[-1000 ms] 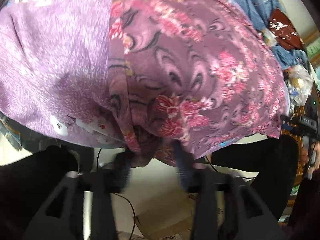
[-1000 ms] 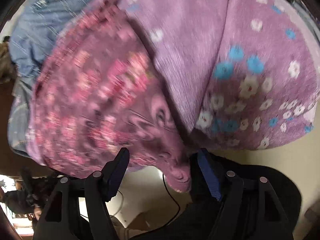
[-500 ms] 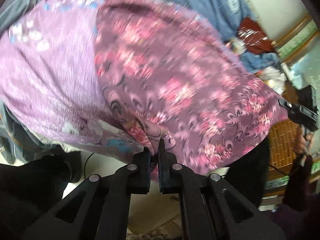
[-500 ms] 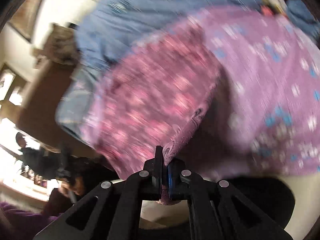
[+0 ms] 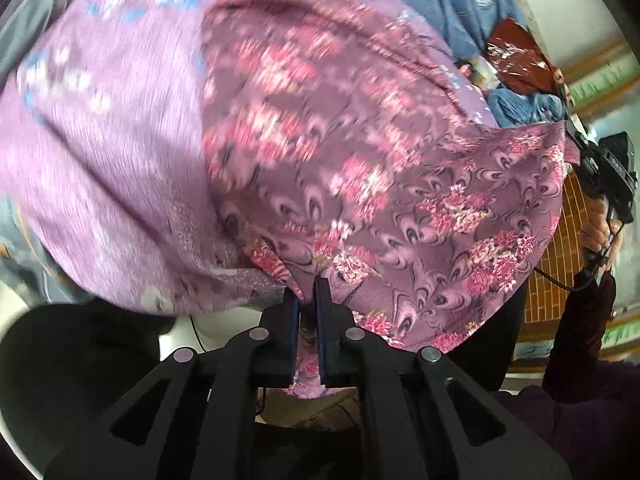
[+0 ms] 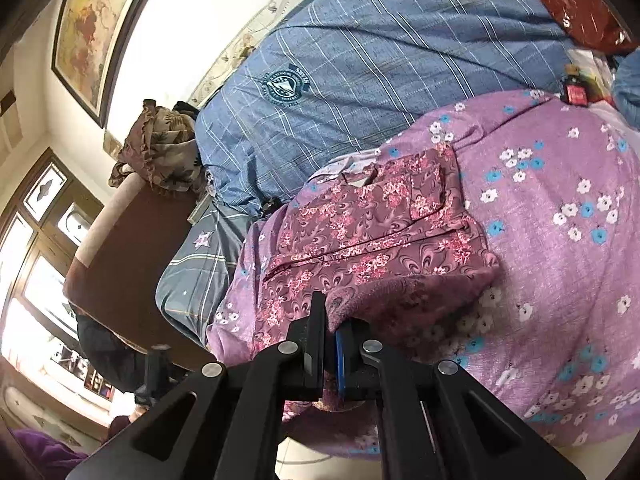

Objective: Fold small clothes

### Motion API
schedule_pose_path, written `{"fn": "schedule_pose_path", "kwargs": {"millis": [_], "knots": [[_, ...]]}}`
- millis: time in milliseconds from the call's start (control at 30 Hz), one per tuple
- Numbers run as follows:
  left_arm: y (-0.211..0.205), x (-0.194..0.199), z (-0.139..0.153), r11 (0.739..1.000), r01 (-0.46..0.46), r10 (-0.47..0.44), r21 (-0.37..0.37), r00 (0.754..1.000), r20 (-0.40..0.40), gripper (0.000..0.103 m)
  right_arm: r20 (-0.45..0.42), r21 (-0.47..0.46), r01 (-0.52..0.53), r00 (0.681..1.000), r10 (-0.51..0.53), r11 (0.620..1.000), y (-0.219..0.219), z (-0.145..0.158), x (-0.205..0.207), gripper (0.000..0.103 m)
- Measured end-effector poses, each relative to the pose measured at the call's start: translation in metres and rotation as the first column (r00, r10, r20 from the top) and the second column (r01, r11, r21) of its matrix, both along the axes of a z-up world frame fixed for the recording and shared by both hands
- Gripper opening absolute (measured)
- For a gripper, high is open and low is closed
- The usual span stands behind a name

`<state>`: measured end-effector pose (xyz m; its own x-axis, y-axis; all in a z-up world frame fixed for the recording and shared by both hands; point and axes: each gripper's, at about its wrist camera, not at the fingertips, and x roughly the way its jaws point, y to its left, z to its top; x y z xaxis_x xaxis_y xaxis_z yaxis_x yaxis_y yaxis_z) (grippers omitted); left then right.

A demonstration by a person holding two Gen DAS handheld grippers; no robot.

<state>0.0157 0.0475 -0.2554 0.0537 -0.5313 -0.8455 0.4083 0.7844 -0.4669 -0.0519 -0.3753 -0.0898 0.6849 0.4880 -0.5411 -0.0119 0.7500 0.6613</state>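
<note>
A small purple garment with pink flower print (image 6: 372,232) lies on a lilac flowered blanket (image 6: 560,208) on the bed. In the left wrist view the garment (image 5: 380,168) fills the frame, blurred by motion. My left gripper (image 5: 306,292) is shut on the garment's near hem. My right gripper (image 6: 330,316) is shut on the other near corner of the garment, which is lifted and curls back over the rest. The collar end lies far from me.
A blue checked duvet (image 6: 380,52) lies behind the blanket. A dark red bag (image 6: 572,4) sits at the far right. A brown headboard (image 6: 120,240) with a crumpled cloth (image 6: 160,152) stands at the left. The other hand and gripper (image 5: 608,184) show at the right.
Both grippers closed on the garment's near hem a second ago. They have since lifted it and moved it away from the bed edge; the right view now looks across the whole bed.
</note>
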Motion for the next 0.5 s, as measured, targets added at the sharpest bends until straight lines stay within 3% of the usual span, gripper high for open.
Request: {"fn": "schedule_pose_path", "kwargs": {"millis": [133, 200, 267, 433, 500], "knots": [[0.002, -0.010, -0.009, 1.000, -0.004, 0.004, 0.011, 1.000, -0.024, 0.006, 0.005, 0.011, -0.005, 1.000, 0.005, 1.000, 0.001, 0.001, 0.004, 0.003], [0.005, -0.016, -0.005, 1.000, -0.003, 0.004, 0.021, 1.000, -0.016, 0.017, 0.021, 0.020, -0.004, 1.000, 0.004, 1.000, 0.001, 0.007, 0.003, 0.003], [0.010, -0.021, -0.003, 0.999, -0.023, 0.024, 0.038, 1.000, -0.014, 0.053, 0.035, 0.017, -0.001, 0.999, 0.000, 1.000, 0.003, 0.012, 0.004, 0.003], [0.009, -0.028, -0.019, 0.998, -0.046, 0.048, 0.036, 0.998, -0.042, 0.069, 0.034, 0.021, 0.006, 0.999, -0.007, 1.000, 0.007, 0.015, 0.013, 0.003], [0.006, -0.027, -0.035, 0.996, -0.074, 0.078, 0.049, 0.993, -0.087, 0.069, 0.026, 0.030, 0.010, 1.000, -0.011, 0.999, 0.006, 0.014, 0.015, 0.003]]}}
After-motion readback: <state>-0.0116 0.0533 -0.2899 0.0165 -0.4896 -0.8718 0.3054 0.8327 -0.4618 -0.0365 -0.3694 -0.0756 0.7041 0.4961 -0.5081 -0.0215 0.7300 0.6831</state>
